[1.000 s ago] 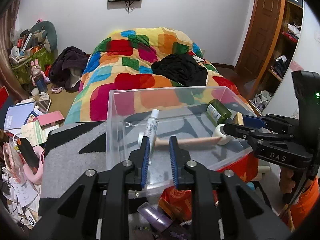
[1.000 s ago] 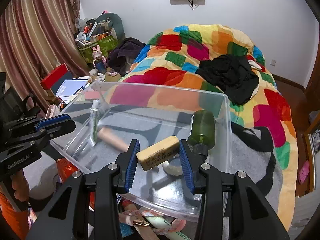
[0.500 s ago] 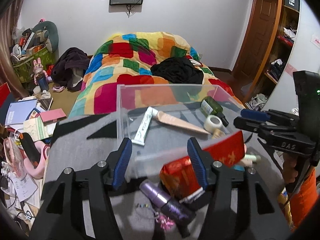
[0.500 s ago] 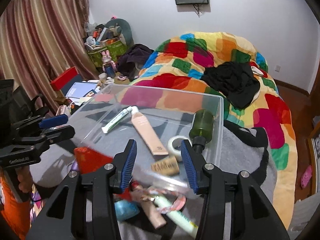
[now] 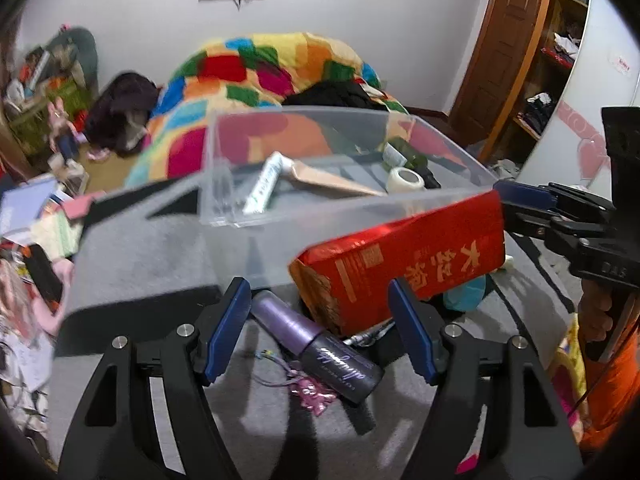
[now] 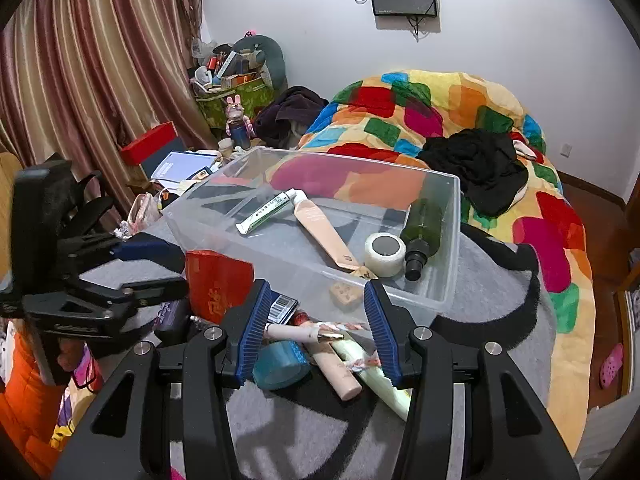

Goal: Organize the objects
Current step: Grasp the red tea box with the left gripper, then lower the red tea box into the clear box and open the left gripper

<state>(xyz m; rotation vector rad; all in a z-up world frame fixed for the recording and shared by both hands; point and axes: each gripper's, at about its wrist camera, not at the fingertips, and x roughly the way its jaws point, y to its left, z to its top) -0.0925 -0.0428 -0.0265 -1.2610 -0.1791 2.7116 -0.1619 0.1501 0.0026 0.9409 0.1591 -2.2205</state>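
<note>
Right now, in the left wrist view, the left tongs point(image 5: 320, 328) stand wide apart and hold nothing. Between and just beyond their tips lies a purple bottle point(image 5: 316, 350), its long axis running from upper left to lower right, cap end toward the camera. Leaning above it is a red carton point(image 5: 404, 264), long axis rising to the right, its far end close to the right tongs point(image 5: 520, 200), which enter from the right edge; whether those touch the carton I cannot tell from here. Behind both sits the clear plastic bin point(image 5: 224, 200) on a grey blanket point(image 5: 140, 256), its near wall just past the carton. I judge the left tongs nearest the purple bottle, with open blanket to the left for an approach.

From the right wrist view, the right tongs point(image 6: 316, 328) are also spread and empty. Ahead of them lies a heap: a blue jar point(image 6: 280, 364), a beige tube point(image 6: 332, 364) and a pale green tube point(image 6: 380, 380), the tubes' axes slanting down to the right. The bin's near wall point(image 6: 400, 300) stands just beyond. Inside rest a white tube point(image 6: 264, 212), a peach tube point(image 6: 324, 232), a roll of tape point(image 6: 384, 254) and a dark green bottle point(image 6: 422, 224), leaving free floor at the bin's left end. The left tongs point(image 6: 160, 268) show at the left, beside the red carton point(image 6: 218, 284).
</note>
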